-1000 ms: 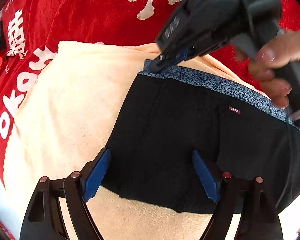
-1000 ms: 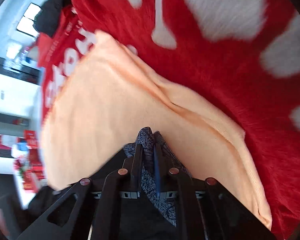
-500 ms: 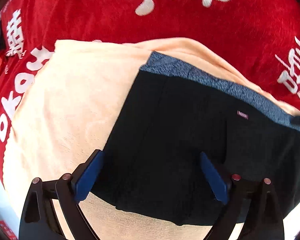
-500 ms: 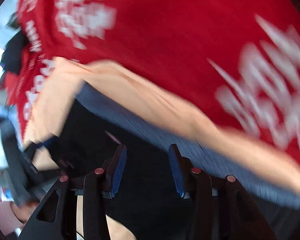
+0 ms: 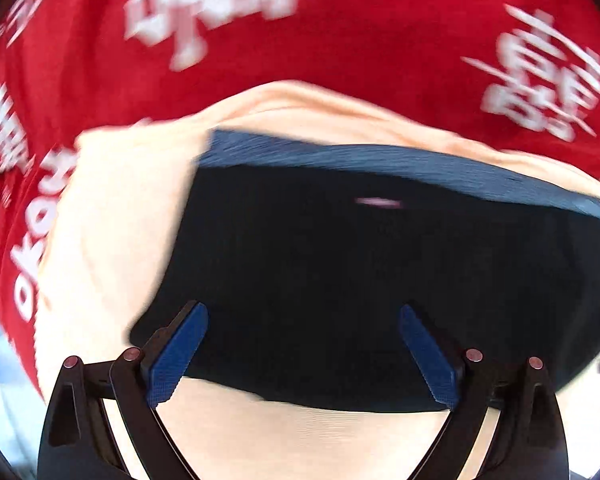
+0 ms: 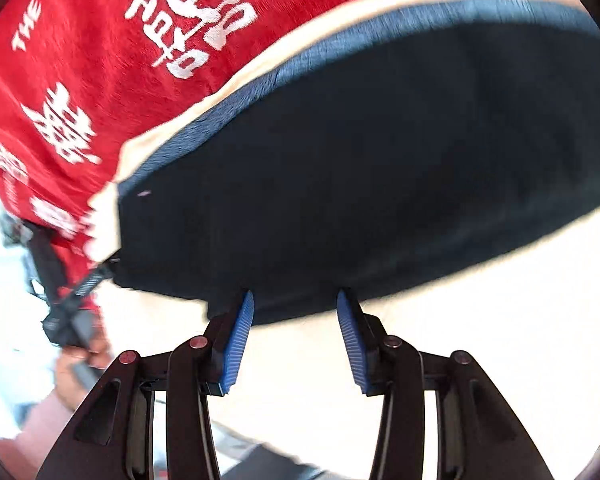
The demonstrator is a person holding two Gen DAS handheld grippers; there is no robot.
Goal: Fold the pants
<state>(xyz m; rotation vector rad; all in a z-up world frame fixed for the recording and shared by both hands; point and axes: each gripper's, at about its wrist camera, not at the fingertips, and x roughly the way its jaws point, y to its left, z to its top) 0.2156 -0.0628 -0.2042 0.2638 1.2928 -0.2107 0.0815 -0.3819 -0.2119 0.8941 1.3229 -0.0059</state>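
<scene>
Two spread claws, left claw (image 5: 300, 344), right claw (image 6: 294, 328), over pants (image 5: 360, 272)

The black pants (image 5: 380, 276) lie flat and folded into a broad dark panel. Their speckled blue-grey waistband (image 5: 380, 160) runs along the far edge, with a small pink label (image 5: 378, 202) just below it.
</scene>
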